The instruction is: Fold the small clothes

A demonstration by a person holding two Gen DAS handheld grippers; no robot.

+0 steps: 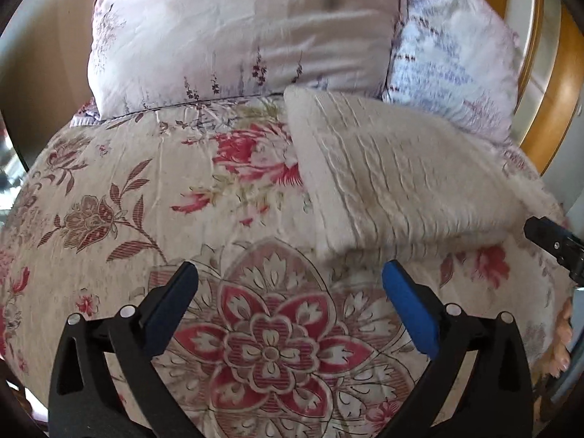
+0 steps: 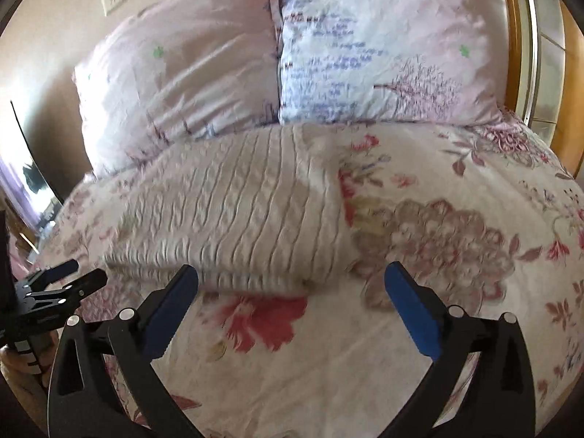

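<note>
Apparently between folds, the white knit garment (image 2: 237, 215) lies as a folded bundle on the floral bedspread (image 2: 419, 328), just below the pillows (image 2: 365, 47), with the left gripper (image 1: 290, 284) and right gripper (image 2: 292, 284) both spread and empty near its front edge. Next, I judge, comes pinching that edge for another fold; motion blur hides its layers and what kind of garment it is.

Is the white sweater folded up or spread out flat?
Folded. The sweater lies as a neat, thick rectangle on the bedspread, with layered edges at the near end.
</note>
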